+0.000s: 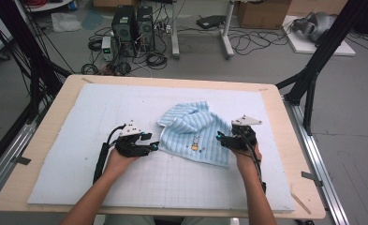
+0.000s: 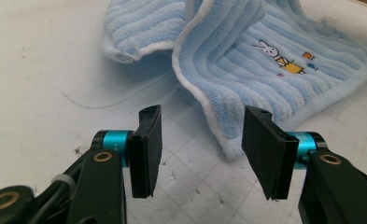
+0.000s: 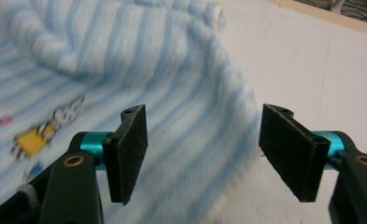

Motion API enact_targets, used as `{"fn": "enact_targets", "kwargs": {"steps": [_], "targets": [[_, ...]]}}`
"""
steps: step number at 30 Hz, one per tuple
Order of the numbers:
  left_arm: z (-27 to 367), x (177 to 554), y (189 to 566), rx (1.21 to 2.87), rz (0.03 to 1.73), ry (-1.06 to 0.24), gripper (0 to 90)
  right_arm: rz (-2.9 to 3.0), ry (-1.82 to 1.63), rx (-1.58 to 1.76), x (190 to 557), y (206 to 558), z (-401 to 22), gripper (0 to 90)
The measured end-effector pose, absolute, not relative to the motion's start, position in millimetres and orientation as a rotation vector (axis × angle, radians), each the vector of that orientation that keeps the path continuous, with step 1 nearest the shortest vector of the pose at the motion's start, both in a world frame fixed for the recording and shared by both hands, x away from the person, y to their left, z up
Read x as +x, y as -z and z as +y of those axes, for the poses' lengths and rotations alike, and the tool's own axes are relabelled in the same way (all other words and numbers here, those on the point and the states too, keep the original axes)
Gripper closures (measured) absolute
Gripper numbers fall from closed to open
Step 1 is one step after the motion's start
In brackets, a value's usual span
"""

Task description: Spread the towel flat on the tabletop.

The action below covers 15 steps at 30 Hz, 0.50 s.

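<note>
Centrally on the white foam mat (image 1: 78,178), a light-blue striped towel (image 1: 195,131) lies rumpled between two released grippers.

Left gripper (image 1: 154,146): jaws parted and empty, aimed at the towel's white-hemmed near-left corner (image 2: 228,148), just short of touching it. Right gripper (image 1: 220,138): jaws spread wide, holding nothing, its pads (image 3: 127,154) hovering over the towel's right edge beside the embroidered rabbit (image 3: 55,123). The towel's far portion is folded over in a raised hump toward the mat's far edge. Nothing lies between either gripper and the cloth.
</note>
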<state>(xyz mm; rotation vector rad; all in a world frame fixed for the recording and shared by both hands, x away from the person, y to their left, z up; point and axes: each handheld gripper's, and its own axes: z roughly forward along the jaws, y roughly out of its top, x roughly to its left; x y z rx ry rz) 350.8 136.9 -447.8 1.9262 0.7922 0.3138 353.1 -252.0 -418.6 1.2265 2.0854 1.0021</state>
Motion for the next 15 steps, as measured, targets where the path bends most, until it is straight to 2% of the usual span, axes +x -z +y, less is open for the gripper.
{"fn": "enact_targets", "kwargs": {"steps": [5, 6, 8, 13, 15], "targets": [[133, 351, 449, 1.924, 0.841, -0.325, 39.0, 2.094, -1.039, 1.227, 328, 424, -267, 28.3], [131, 352, 449, 1.91, 0.866, -0.316, 33.5, 2.091, -1.062, 1.246, 315, 427, -274, 26.5], [131, 352, 449, 1.91, 0.874, -0.317, 30.3, 2.089, -1.082, 1.245, 305, 432, -279, 21.9], [123, 352, 449, 1.94, 0.872, -0.305, 29.9, 2.139, -1.058, 1.279, 294, 436, -283, 11.9], [119, 352, 450, 1.962, 0.865, -0.293, 34.7, 2.14, -1.082, 1.283, 288, 435, -283, 11.9]]}}
